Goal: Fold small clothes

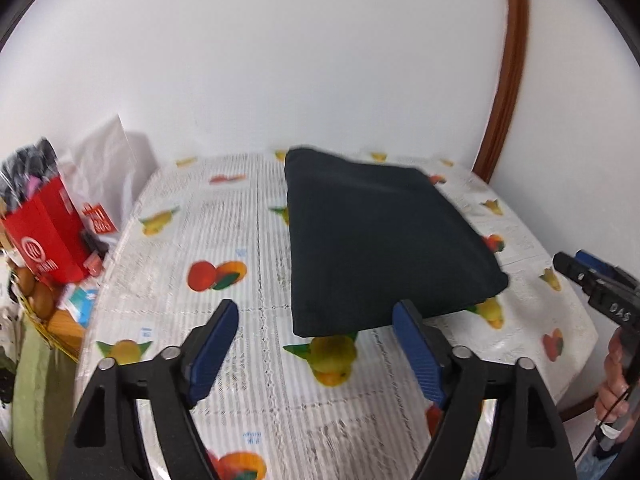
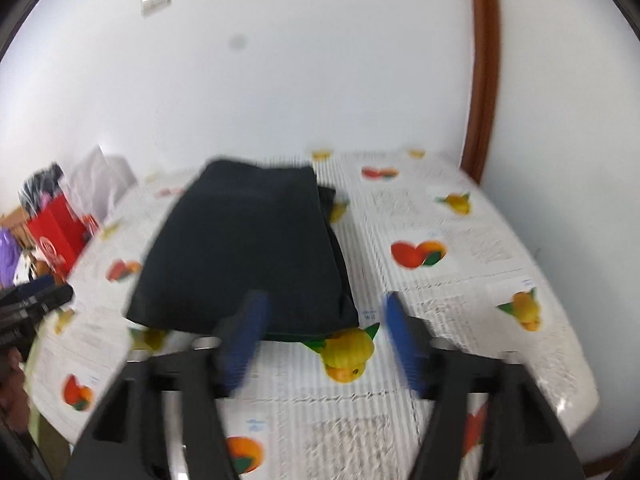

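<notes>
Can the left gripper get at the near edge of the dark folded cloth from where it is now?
Probably yes. The left gripper is open and empty, and the dark folded cloth lies just ahead on the fruit-print tablecloth, its near edge uncovered. The right gripper is off to the side, also open.

Dark folded garment [image 2: 244, 248] was seen lying flat on the fruit-print tablecloth [image 2: 460, 240], at 12 o'clock from the right gripper [image 2: 324, 312]. Jaws were held wide apart, nothing between them; the left blue pad [image 2: 246, 336] overlapped the garment's near edge, contact unclear through blur. Red bag [image 2: 56, 232] was seen at 9 o'clock.
</notes>
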Demonstrator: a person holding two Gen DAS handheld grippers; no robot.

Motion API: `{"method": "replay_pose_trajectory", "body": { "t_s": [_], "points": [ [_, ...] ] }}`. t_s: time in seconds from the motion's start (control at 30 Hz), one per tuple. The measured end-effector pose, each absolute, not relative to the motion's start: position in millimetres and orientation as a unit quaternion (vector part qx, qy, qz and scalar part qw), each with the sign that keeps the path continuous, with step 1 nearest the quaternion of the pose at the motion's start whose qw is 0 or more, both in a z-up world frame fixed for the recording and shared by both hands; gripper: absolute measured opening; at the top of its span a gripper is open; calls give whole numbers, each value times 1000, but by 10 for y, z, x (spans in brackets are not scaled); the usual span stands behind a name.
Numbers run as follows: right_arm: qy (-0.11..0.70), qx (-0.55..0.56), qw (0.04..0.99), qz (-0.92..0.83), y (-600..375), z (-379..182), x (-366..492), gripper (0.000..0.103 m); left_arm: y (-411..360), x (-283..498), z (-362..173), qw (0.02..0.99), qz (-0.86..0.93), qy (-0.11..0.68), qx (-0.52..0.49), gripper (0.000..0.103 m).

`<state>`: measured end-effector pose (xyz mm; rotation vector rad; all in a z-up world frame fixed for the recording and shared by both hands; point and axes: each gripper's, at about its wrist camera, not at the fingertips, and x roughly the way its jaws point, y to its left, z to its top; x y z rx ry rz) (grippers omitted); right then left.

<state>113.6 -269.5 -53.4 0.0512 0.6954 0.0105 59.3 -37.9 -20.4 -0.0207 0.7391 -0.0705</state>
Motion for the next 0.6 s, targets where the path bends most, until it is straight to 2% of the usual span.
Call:
{"method": "replay_pose_trajectory", "body": {
  "t_s": [0.1,0.23,0.27,0.3,0.37,0.6],
  "points": [
    [316,13,949,0,-2575,-215,815,85,-436,295,27,940,-29,339,-5,89],
    [304,13,953,4,-2481,61,498,88,-500,-41,286,950,-15,312,10,99],
    [301,12,954,3,-2461,119,418,92,-515,-135,345,951,-16,308,15,101],
    [300,10,954,-1,-2445,170,334,98,-519,-207,382,952,-16,306,17,102],
    [294,8,956,-12,-2423,240,200,102,-523,-314,438,953,-10,303,17,102],
    [300,23,953,-21,-2465,248,-154,103,-524,-622,508,955,-14,296,4,103]
  ]
}}
